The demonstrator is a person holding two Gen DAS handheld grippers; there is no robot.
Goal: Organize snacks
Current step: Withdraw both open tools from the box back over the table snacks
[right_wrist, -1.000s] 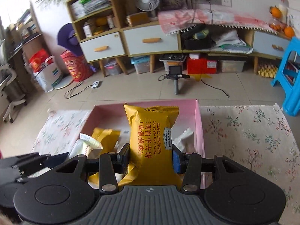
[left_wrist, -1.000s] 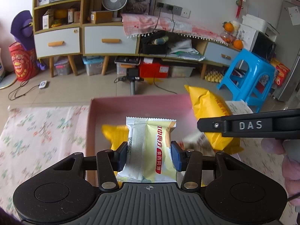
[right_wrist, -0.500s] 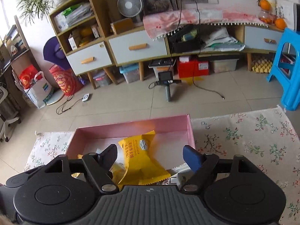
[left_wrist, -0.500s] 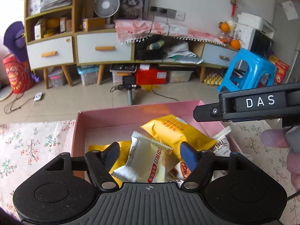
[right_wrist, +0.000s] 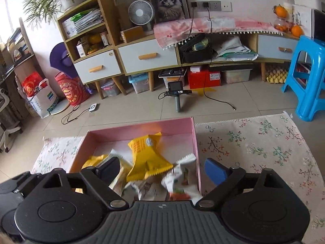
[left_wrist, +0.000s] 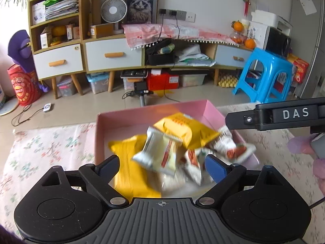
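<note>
Both grippers, left gripper (left_wrist: 162, 167) and right gripper (right_wrist: 162, 169), have just spread wide and pinch nothing; snack packets (left_wrist: 162, 152) lie below them in the pink box (left_wrist: 142, 111), none left outside.

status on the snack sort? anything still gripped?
Done: several packets lie in the pink box, including the yellow wafer pack and the pale cream-and-white packet. In hand: nothing. The left gripper and right gripper have just been opening, and their jaws stand wide with no pad on a packet. Left: no loose snacks show on the floral cloth; the packets lie heaped, not arranged.
</note>
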